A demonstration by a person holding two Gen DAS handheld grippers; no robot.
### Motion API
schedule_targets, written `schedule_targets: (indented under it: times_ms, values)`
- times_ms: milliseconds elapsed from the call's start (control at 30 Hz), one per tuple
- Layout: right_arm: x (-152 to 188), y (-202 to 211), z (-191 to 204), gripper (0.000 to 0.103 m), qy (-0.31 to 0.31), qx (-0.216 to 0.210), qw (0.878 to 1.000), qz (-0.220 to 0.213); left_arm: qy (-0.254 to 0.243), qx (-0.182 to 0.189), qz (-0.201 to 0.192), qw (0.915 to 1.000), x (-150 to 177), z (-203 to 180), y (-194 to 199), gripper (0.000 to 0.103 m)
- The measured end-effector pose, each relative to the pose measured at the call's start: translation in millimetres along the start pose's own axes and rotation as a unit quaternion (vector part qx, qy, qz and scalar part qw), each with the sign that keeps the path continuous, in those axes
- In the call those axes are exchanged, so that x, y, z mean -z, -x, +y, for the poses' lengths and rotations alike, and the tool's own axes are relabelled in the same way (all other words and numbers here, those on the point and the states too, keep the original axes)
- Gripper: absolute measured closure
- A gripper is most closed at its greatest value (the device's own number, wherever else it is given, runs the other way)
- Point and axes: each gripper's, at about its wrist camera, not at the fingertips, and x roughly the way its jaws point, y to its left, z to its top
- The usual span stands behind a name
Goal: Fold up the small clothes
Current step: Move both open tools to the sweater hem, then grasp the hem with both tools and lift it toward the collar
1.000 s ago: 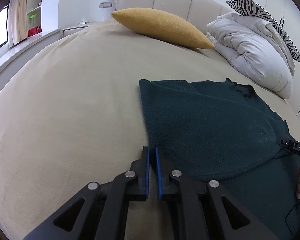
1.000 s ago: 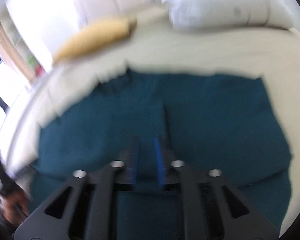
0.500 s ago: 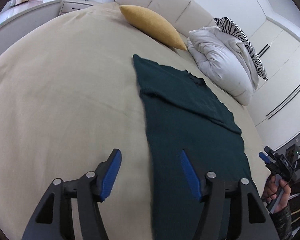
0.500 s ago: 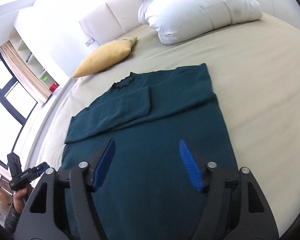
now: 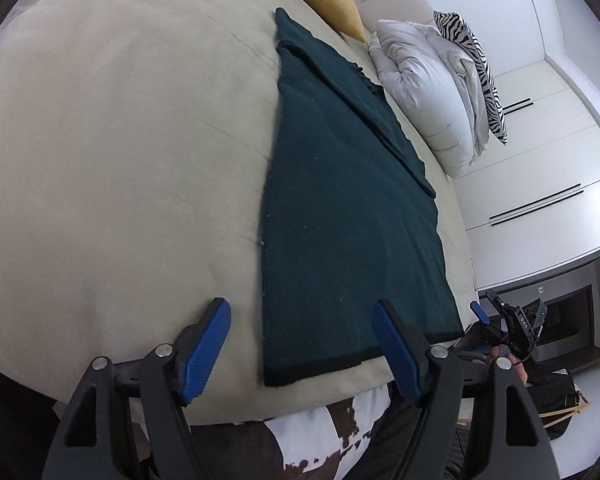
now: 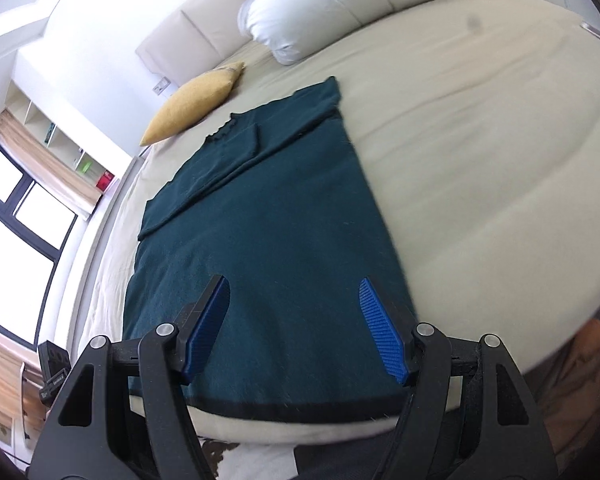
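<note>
sweater (image 5: pixel 340 216) hem at bed (image 5: pixel 112 160) edge, grippers wide

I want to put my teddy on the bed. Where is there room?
Beside the green sweater, bare bedsheet stretches along its left edge; more lies past its right edge. It is crowded at the headboard: yellow pillow, white duvet.

Dark teal sweater (image 5: pixel 340 208) with a black band along the hem. Beige bedsheet (image 5: pixel 120 160). Mustard-yellow cushion (image 6: pixel 196 102). White duvet (image 5: pixel 424 92), black-and-white zebra-striped pillow (image 5: pixel 480 60). Black grippers, left gripper (image 5: pixel 300 344) and right gripper (image 6: pixel 294 328), with bright blue ribbed pads (image 6: pixel 376 330). White wardrobe doors (image 5: pixel 548 152) with thin black handles.
</note>
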Motion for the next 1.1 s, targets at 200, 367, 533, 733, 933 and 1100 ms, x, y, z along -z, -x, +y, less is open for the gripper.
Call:
schedule_targets:
  times_ms: [200,367,533,733,933,1100]
  values:
    - [14.7,17.2,-38.9,0.036,-0.044,0.016,0.999,0.016,0.009,0.009,0.016,0.9998,7.0,2.5,-8.5,0.033]
    - [27.0,21.5,-64.8,0.036,-0.075,0.014,0.996,0.041,0.014,0.004,0.021,0.9997,5.0,6.6,-9.6,0.058]
    - [30.3,16.2,-75.4,0.038,-0.089,0.006,0.994,0.066,0.014,-0.001,0.026,0.9995,8.1,11.2,-9.6,0.082]
    - [32.7,6.1,-74.5,0.053,-0.089,-0.001,0.992,0.09,0.0,-0.008,0.032,0.9994,12.1,8.4,-11.3,0.094]
    - [31.3,-6.2,-64.0,0.072,-0.081,-0.016,0.99,0.112,-0.012,-0.016,0.026,0.9994,14.4,4.7,-8.7,0.096]
    - [32.0,-9.8,-59.2,0.095,-0.07,-0.006,0.991,0.115,-0.021,-0.016,0.014,0.9996,13.4,2.6,-2.2,0.096]
